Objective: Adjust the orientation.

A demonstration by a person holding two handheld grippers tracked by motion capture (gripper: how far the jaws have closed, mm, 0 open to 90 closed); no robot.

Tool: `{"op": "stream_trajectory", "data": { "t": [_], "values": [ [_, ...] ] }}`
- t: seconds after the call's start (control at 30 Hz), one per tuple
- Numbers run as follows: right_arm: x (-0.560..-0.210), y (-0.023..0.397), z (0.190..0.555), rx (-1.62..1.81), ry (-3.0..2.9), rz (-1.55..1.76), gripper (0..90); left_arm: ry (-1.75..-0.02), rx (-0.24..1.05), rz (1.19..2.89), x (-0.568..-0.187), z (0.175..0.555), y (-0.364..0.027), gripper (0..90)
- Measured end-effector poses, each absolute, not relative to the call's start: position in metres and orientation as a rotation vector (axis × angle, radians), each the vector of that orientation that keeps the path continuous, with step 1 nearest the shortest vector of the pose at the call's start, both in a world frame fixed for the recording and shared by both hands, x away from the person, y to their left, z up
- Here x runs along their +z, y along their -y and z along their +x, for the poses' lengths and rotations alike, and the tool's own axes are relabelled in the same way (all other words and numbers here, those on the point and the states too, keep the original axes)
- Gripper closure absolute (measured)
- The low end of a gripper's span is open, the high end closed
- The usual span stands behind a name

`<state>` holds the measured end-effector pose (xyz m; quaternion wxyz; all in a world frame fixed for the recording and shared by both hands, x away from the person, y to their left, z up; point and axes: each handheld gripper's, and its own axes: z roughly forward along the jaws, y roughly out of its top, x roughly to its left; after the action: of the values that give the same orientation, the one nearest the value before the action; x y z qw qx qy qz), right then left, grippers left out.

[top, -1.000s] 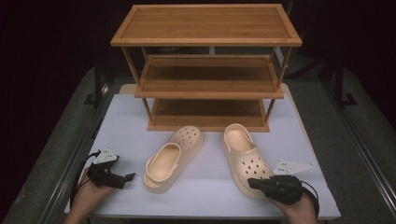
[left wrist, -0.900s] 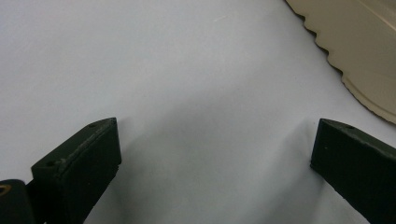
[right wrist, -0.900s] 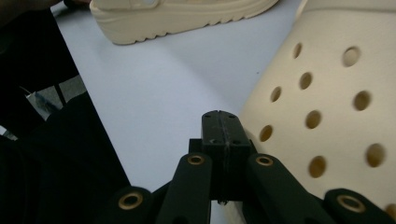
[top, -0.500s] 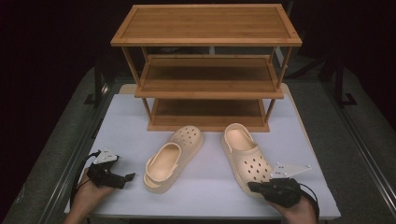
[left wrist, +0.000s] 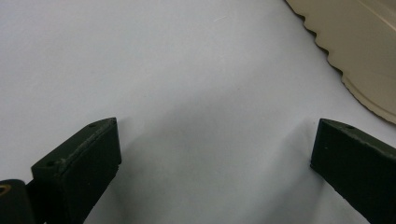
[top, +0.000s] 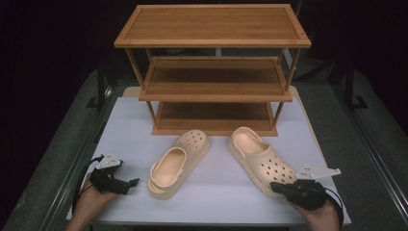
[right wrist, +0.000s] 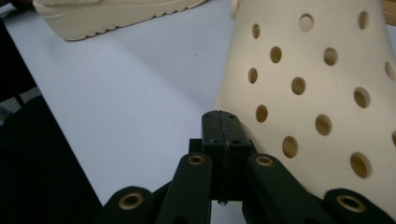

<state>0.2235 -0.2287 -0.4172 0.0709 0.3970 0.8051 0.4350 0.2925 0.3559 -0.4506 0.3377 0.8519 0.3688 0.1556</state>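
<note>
Resting at seven o'clock on the white counter (top: pixel 216 192), the left tongs (top: pixel 133 181) stand wide open with nothing between them, just beside the left clog (top: pixel 179 162). At twelve o'clock stands a wooden shelf rack (top: pixel 214 67). Right clog (top: pixel 263 160) lies at four o'clock; the right tongs (top: pixel 275 186), pressed closed and empty, sit at its toe.

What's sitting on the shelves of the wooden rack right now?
The top shelf and middle shelf look bare. The bottom shelf looks bare too, though its rear strip is hidden under the middle board. Both clogs are on the table in front.
</note>
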Motion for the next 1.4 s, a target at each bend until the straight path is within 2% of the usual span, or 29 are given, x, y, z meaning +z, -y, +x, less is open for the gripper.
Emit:
{"op": "stream_trajectory", "data": {
  "t": [0.77,1.4],
  "values": [
    [-0.418,0.285,0.253,1.226,-2.252,1.332,90.0,-0.961,0.405,2.220,-0.451,0.293,-0.356,1.0],
    [-0.427,0.279,0.236,1.147,-2.278,1.377,89.9,-0.961,0.404,2.220,-0.451,0.293,-0.356,1.0]
  ]
}}
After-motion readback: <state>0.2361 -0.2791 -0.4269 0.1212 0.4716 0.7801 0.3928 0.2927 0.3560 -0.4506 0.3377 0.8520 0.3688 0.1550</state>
